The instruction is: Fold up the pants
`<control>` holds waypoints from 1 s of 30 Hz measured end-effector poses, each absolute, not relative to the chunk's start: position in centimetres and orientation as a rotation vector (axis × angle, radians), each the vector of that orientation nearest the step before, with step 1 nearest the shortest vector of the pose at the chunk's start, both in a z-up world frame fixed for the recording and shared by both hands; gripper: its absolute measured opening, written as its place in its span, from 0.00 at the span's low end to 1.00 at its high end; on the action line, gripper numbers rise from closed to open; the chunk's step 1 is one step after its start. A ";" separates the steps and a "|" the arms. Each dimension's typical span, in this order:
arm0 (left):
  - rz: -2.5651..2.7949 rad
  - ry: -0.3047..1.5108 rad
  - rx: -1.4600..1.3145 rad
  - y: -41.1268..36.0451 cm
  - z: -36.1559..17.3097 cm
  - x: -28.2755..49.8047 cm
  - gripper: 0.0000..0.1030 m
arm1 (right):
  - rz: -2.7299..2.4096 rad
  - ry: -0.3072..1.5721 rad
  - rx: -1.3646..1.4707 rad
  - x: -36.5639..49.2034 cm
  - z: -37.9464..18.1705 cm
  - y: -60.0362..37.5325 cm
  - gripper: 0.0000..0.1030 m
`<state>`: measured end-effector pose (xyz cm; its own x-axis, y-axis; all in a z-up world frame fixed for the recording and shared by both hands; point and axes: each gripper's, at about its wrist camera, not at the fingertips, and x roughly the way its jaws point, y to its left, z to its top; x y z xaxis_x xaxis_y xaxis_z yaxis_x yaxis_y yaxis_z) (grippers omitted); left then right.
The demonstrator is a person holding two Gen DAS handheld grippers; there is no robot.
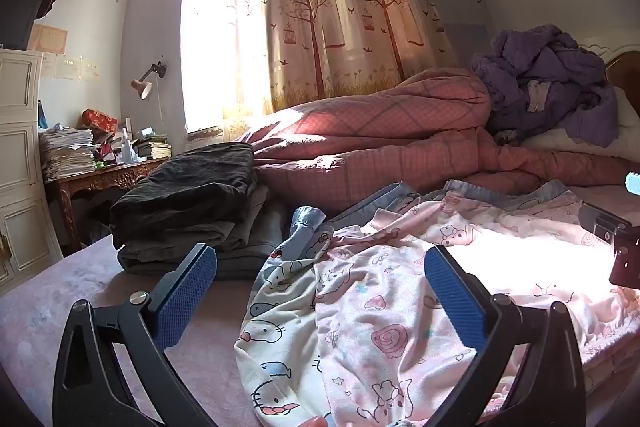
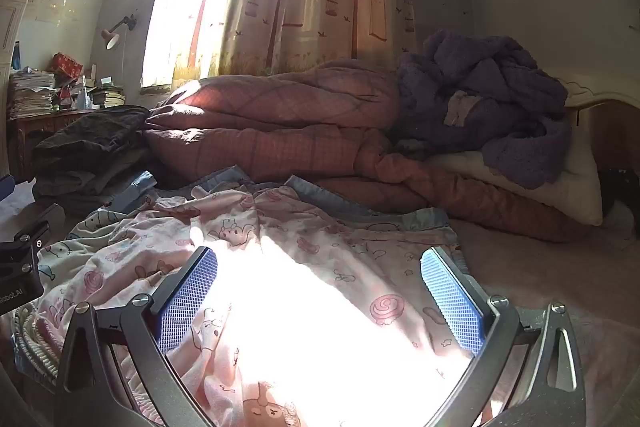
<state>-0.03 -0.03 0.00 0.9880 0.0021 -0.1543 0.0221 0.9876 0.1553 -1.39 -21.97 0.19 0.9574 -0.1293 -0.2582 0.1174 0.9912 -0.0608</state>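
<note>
Pink cartoon-print pants lie crumpled on the bed, with a white cartoon-print garment with blue trim under their left side. My left gripper is open just above the pants' left part, holding nothing. My right gripper is open over the sunlit middle of the pants, empty. Each gripper's body shows at the edge of the other view, the right one and the left one. The pants' near edge is hidden below both views.
A stack of folded dark clothes sits on the bed at the left. A rolled pink quilt and a purple blanket lie behind. A cluttered wooden desk and white cabinet stand at far left.
</note>
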 end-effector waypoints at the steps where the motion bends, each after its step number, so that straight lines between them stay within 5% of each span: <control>1: -0.010 0.153 0.158 0.0 0.0 0.0 1.00 | -0.125 0.275 -0.048 -1.4 0.2 -22.0 1.00; 30: -0.025 0.173 0.142 0.1 0.0 0.1 1.00 | -0.139 0.207 -0.053 -2.9 0.5 -22.1 1.00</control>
